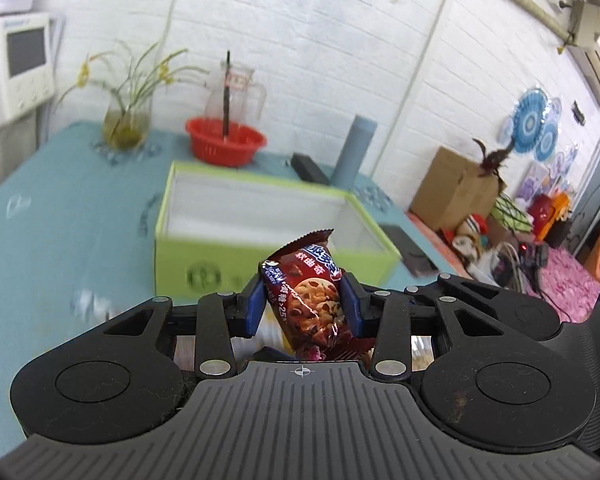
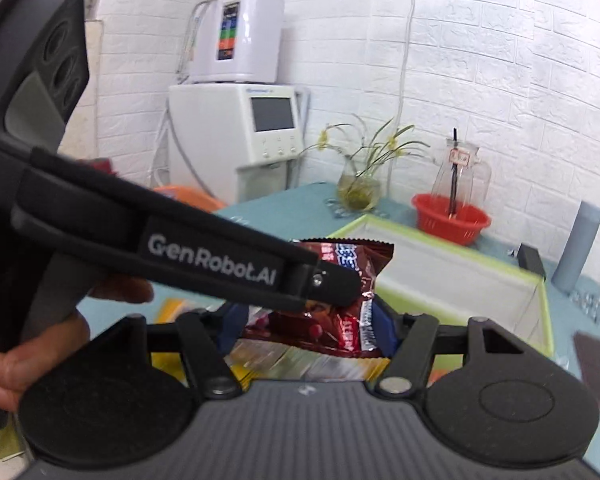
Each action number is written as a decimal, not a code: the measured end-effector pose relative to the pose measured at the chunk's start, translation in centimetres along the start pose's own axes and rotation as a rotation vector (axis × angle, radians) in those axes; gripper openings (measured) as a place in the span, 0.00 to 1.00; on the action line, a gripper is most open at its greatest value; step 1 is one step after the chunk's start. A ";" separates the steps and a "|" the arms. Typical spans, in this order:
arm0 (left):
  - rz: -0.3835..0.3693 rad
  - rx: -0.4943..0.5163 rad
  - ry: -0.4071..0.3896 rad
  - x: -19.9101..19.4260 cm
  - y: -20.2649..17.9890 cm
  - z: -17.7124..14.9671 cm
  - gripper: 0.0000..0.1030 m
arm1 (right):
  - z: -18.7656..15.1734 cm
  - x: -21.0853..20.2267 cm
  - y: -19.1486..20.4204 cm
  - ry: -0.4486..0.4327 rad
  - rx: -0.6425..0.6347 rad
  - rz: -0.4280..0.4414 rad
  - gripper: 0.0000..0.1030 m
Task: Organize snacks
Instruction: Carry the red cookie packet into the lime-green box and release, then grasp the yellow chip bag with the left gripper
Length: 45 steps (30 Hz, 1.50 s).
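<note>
My left gripper is shut on a dark red cookie packet, with its blue pads pressing both sides. It holds the packet upright, in front of the near wall of an open green box with a white inside. My right gripper is shut on a red snack packet before the same green box. In the right wrist view the left gripper's black body, held by a hand, crosses the picture and hides the top of that packet.
Behind the box on the teal table stand a red basket, a glass pitcher, a vase with a plant and a grey-blue cylinder. Several loose snack packets lie below the right gripper. A white machine stands at the left.
</note>
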<state>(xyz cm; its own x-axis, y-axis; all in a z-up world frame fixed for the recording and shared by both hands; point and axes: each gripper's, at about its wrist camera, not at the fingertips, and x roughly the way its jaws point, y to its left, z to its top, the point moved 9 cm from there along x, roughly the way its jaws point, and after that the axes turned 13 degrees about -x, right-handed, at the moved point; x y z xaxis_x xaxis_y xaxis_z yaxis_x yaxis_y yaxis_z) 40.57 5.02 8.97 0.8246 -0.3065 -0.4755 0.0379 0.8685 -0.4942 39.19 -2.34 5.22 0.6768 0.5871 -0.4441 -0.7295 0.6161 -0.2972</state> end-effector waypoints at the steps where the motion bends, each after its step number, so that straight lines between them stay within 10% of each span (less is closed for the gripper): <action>1: 0.007 0.002 -0.002 1.7 0.2 1.7 0.19 | 0.6 1.8 -1.3 0.014 0.000 0.002 0.64; 8: 0.064 -0.006 0.054 13.3 4.6 7.9 0.21 | 0.4 13.6 -7.1 0.133 0.016 0.033 0.65; 11: 0.088 -0.019 0.050 15.3 7.0 8.4 0.39 | -0.3 15.9 -8.3 0.136 0.046 0.042 0.81; 15: 0.078 -0.022 -0.018 12.6 8.0 8.8 0.64 | 0.7 12.8 -8.2 0.025 0.020 0.000 0.99; 26: 0.053 -0.028 -0.104 -1.2 7.0 1.6 0.73 | -2.4 0.7 1.1 -0.020 0.162 0.136 1.00; 33: 0.040 -0.055 0.012 -4.6 8.4 -8.0 0.71 | -6.8 0.4 9.7 0.048 0.185 0.207 0.99; 45: 0.016 -0.103 0.171 -4.0 9.5 -13.3 0.26 | -8.9 0.8 13.7 0.123 0.126 0.218 0.99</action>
<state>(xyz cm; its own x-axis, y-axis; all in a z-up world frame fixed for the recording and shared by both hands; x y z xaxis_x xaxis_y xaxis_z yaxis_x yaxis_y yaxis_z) 30.13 9.32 -3.52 0.7166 -0.3623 -0.5959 -0.0392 0.8322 -0.5531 28.86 1.93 -6.73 0.4824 0.6498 -0.5875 -0.8333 0.5471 -0.0792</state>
